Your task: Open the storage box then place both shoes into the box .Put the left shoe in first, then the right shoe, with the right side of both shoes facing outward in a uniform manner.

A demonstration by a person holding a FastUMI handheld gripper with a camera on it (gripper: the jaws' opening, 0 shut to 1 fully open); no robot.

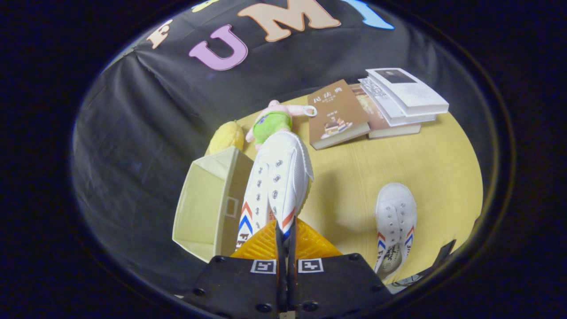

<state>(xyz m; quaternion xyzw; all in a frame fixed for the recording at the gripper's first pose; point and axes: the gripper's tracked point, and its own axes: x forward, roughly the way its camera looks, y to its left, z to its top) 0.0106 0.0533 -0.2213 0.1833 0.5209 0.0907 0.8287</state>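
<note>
Underneath everything lies the round yellow wooden tabletop, backed by the black cloth wall of the booth. Next in size is the pale cream fabric storage box, standing at the table's near left rim, just left of the fingers; its broad cream panel faces up toward the camera, and whether the lid is open cannot be told from this angle. Beyond it, at the far right of the table, sits a fanned stack of books with a white-covered one on top, and leaning against that stack's left side is a brown paperback book with pale characters on its cover.

Held up ahead of the gripper is a white canvas lace-up shoe with red and blue chevron stripes, its toe pointing away and its heel end pinched between the fingers, which are clamped tight on the collar with hardly any gap. It hangs above the box's right edge. A second white canvas shoe with the same red and blue stripes rests flat on the table well right of the fingers, toe pointing away. Past the held shoe's toe lie a pink plush toy in a green top and, just left of it, a yellow lemon-shaped object.
</note>
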